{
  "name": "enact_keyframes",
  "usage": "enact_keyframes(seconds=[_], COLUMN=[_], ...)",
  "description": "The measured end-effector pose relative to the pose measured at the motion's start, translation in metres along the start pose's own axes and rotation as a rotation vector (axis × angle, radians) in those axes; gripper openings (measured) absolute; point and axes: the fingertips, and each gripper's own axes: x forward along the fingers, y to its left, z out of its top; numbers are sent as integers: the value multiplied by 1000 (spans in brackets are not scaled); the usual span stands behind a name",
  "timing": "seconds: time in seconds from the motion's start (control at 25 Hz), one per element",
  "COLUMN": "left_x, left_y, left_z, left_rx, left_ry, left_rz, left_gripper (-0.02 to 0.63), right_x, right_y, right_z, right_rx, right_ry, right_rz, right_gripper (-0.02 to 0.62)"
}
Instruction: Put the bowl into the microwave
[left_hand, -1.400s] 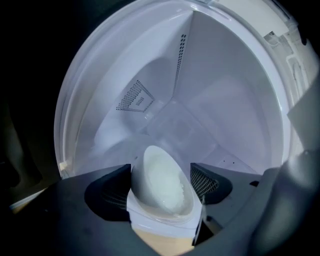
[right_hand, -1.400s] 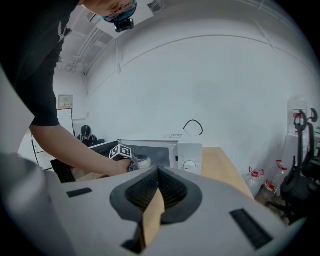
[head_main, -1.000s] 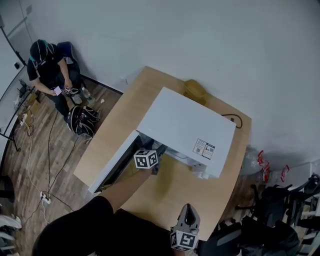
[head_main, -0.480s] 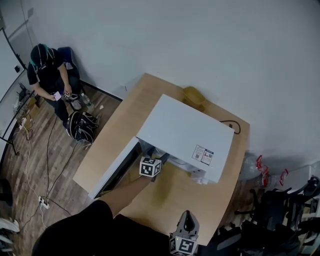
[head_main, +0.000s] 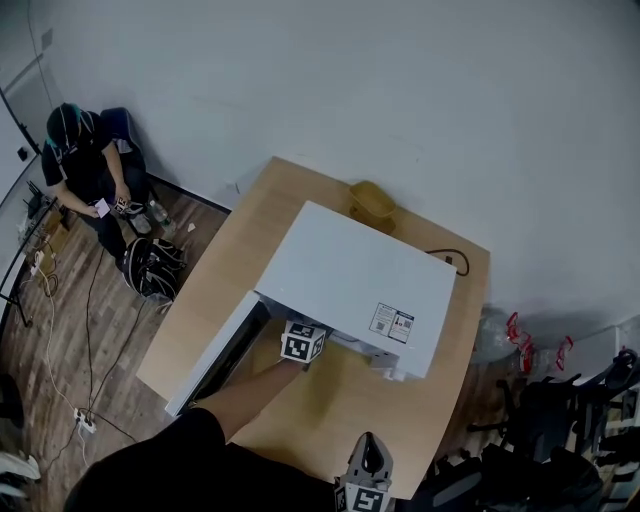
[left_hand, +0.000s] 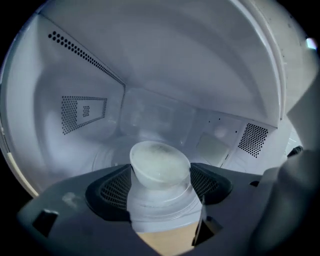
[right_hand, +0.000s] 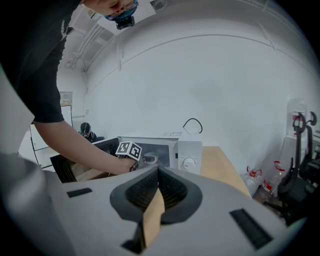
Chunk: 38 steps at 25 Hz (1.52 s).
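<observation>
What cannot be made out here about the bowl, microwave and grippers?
Head view: the bowl is hidden under the microwave top.
Left gripper view: the left gripper hides whether the bowl rests on the cavity floor.
Head view: the label print is too small.
Head view: the right gripper is cut off by the bottom edge.

White microwave on a light tan table, and inside it pale grey walls peppered with dotted perforations. Frosty translucent-white bowl between dark grey, mesh-patterned fingers. Black-and-white square markers on the marker cube.
</observation>
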Motion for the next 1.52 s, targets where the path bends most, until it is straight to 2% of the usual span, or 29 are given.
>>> enact_keyframes(seconds=[0.2,0.36,0.84,1.12,1.52], left_x=[5,-10,-127,-207,-301], left_y=[-3,2,-22,-50,-90], left_z=[1,-5,-24,-13,22], left_rx=[2,-19,-22,22,140], left_ry=[5,7,2,-74,-264], left_rz=[-7,-4,-76,-130,-159], left_gripper=[345,345,345,345,345], right_x=[-4,-6,-13,-17,-15], right_y=[9,15,33,45,65], right_z=[1,2,5,13,22], right_rx=[-1,-1,8,-6,21], right_ry=[-15,-26,-54,-89,-101], right_rz=[2,3,4,-5,-15], right_gripper=[60,60,60,60,60])
